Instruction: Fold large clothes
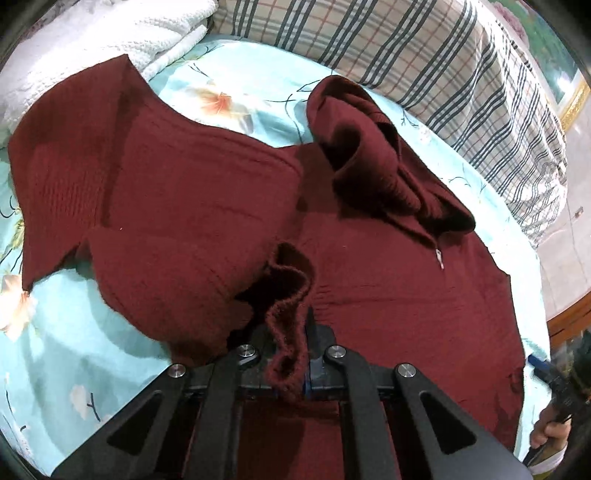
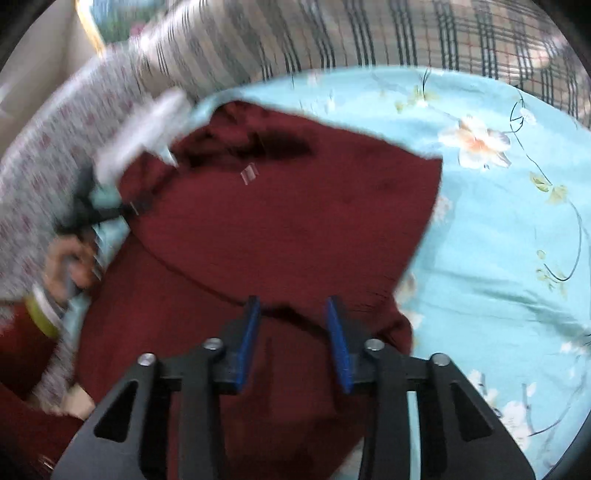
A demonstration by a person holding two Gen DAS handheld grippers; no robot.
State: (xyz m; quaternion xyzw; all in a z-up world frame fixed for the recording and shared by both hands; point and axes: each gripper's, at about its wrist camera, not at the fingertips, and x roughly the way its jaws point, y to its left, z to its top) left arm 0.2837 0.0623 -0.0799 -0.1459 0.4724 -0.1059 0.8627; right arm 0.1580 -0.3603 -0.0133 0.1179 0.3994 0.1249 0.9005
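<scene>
Now | sweater (image 1: 207,206) lies spread on the bed (image 1: 110,362), ahead of both tools | your left gripper (image 1: 291,354) pinches its cuff (image 1: 288,295) | your right gripper (image 2: 293,325) hovers agape above the knit | soft, floppy, probably stretchy: grip hems and seams.

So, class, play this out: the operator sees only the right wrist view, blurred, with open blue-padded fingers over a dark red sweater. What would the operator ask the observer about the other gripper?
Operator: Is the left gripper holding anything?
Observer: Yes. The left gripper is shut on a ribbed cuff of the sweater.
Operator: Is the cuff lifted?
Observer: Yes, it is raised above the sweater's body.
Operator: Where is the hood?
Observer: The hood lies bunched on the sweater, above a zipper pull.
Operator: Anything else on the bed?
Observer: A white knitted blanket lies beyond the sleeve.
</scene>
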